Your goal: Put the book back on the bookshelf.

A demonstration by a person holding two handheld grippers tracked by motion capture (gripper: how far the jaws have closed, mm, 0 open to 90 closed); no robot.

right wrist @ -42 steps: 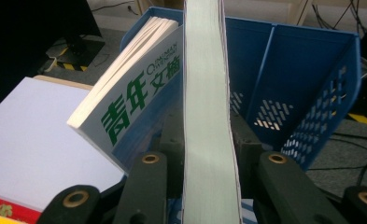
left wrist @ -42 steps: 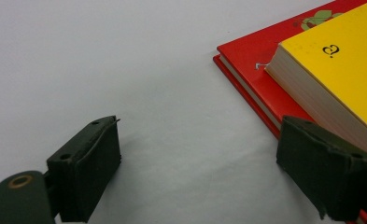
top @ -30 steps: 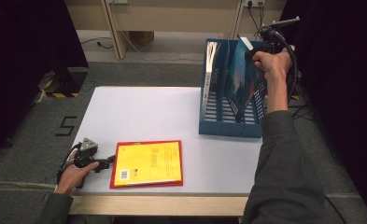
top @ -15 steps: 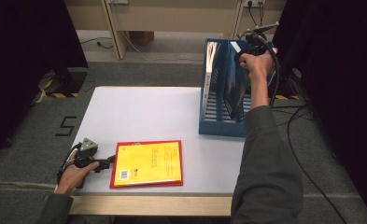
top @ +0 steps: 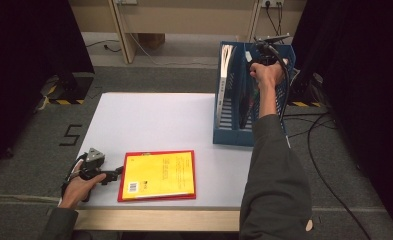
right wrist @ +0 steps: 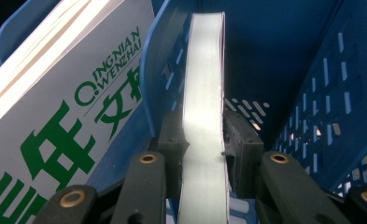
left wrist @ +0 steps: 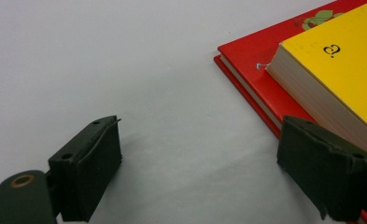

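Two books in blue rack

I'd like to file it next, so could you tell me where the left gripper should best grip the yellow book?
Probably its near long edge, from the left gripper side: the yellow book lies flat on the red book, so its page edge is exposed there.

The book between my right jaws stands on edge, its pale page block facing me, thin and upright inside a compartment of the blue file rack. It sits just beside the blue divider, with a white magazine printed in green characters leaning in the next compartment. The rack stands at the table's far right.
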